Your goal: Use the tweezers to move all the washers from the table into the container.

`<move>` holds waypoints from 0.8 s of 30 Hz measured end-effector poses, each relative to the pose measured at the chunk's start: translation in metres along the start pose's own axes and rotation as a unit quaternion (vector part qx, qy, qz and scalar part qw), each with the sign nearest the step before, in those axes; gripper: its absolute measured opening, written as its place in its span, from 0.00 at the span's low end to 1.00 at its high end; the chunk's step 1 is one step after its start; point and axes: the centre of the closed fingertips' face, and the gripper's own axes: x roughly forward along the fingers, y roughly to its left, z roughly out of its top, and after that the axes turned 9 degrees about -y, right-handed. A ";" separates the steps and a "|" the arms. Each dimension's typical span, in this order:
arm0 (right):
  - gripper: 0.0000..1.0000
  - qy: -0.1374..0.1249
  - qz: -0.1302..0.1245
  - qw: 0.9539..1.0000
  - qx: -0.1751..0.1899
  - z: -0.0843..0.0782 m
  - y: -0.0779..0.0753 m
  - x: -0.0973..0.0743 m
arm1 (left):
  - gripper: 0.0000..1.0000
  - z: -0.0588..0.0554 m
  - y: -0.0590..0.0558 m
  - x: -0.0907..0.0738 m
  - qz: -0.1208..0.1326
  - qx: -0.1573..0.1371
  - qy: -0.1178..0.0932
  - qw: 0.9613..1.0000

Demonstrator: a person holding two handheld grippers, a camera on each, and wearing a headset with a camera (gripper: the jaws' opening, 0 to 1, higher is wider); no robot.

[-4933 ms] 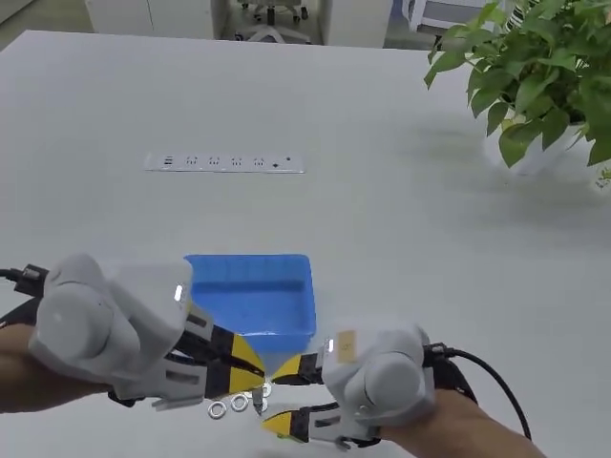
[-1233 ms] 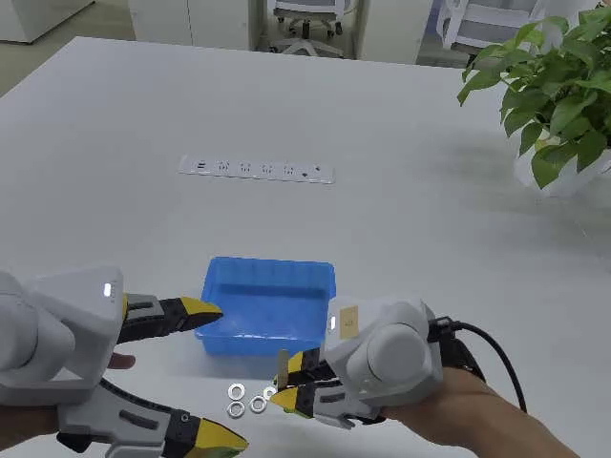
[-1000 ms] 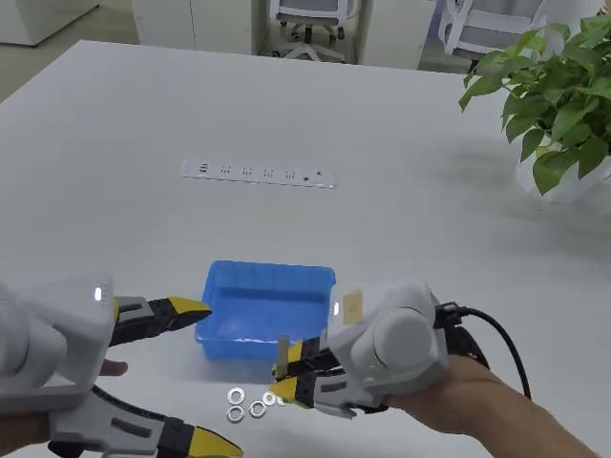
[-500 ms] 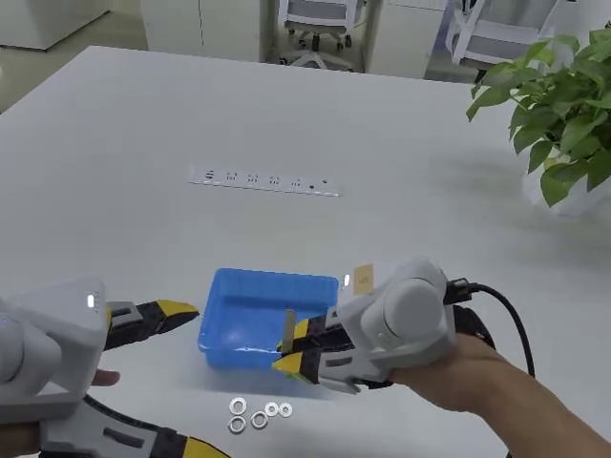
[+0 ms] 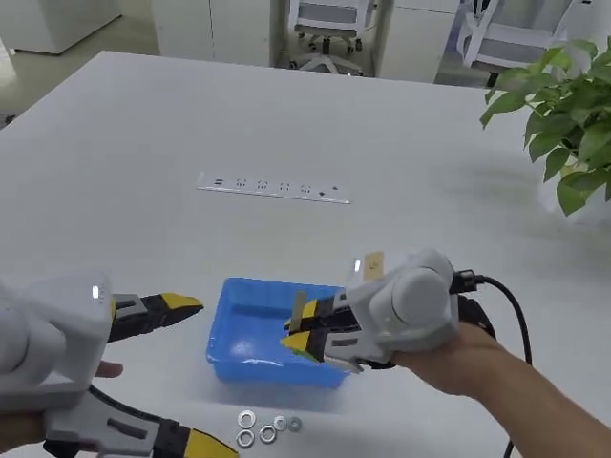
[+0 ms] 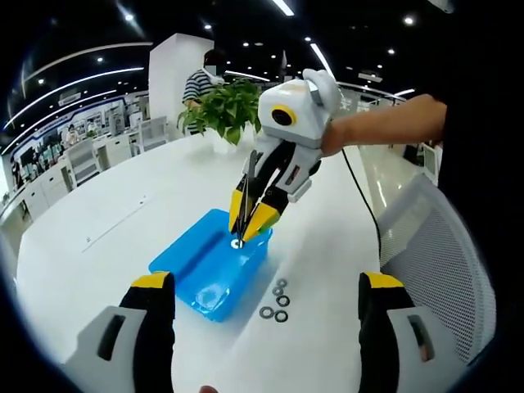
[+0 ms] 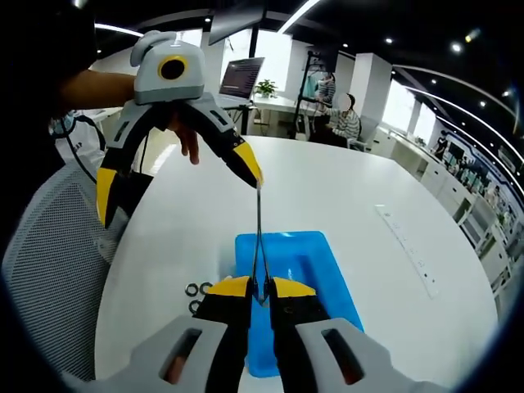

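Right gripper (image 7: 262,291) clamps thin metal tweezers (image 7: 258,233), tips over blue plastic container (image 5: 277,368); left gripper (image 6: 266,282) gapes wide, empty. Small flat metal washers (image 5: 265,427) lie on white table (image 5: 430,191) just beside container: light, rigid, slippery, probably best pinched across one rim.

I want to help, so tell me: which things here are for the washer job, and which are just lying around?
For the job:
tweezers, gripped in the right gripper
washers on the table
blue container

Just lying about:
power strip
potted plant
office chairs behind the table
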 end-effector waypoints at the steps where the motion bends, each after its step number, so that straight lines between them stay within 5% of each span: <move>1: 0.09 0.000 -0.001 1.000 -0.001 -0.001 -0.001 0.001 | 0.99 0.000 0.001 0.001 -0.001 0.000 0.000 1.000; 11: 0.09 0.006 0.001 1.000 -0.003 -0.014 -0.013 0.013 | 0.95 0.003 0.016 0.016 -0.008 0.015 0.005 1.000; 24: 0.10 0.010 0.010 1.000 0.006 -0.032 -0.019 0.030 | 0.70 0.010 0.039 0.036 -0.014 0.043 -0.005 0.999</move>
